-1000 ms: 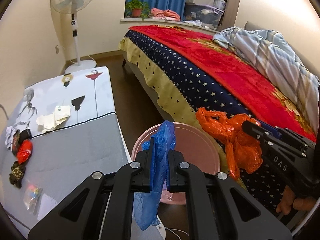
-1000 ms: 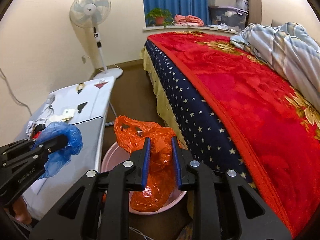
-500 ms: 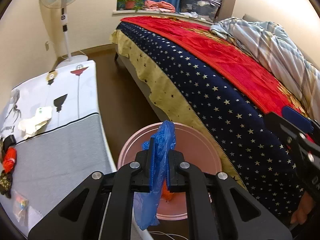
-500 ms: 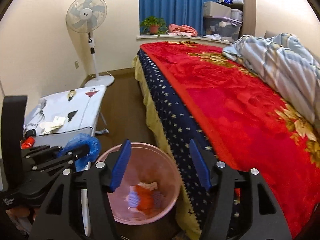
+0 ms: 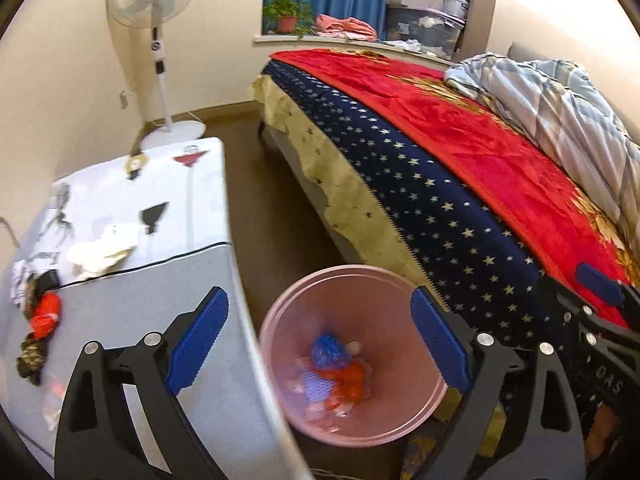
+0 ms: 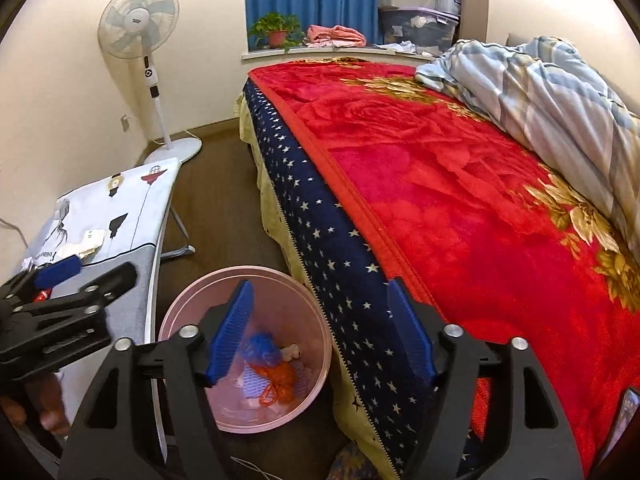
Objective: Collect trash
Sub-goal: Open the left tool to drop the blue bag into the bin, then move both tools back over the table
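A pink trash bin (image 5: 288,312) stands on the floor between the table and the bed; it also shows in the right wrist view (image 6: 280,280). Inside lie a crumpled blue bag (image 5: 328,350) (image 6: 262,348), an orange bag (image 5: 348,380) (image 6: 280,380) and other scraps. My left gripper (image 5: 320,340) is open and empty above the bin. My right gripper (image 6: 320,328) is open and empty above the bin's right rim. On the table (image 5: 160,288) lie white crumpled paper (image 5: 102,252), a red wrapper (image 5: 46,314), a dark wrapper (image 5: 32,356) and a clear packet (image 5: 54,404).
A bed (image 6: 460,200) with a red and starred blanket runs along the right, close to the bin. A standing fan (image 5: 154,8) is by the far wall. Brown floor (image 5: 272,208) lies between table and bed.
My left gripper opened and let the blue bag fall into the bin. A second ago my right gripper held the orange bag; it let it go into the bin and stays open.
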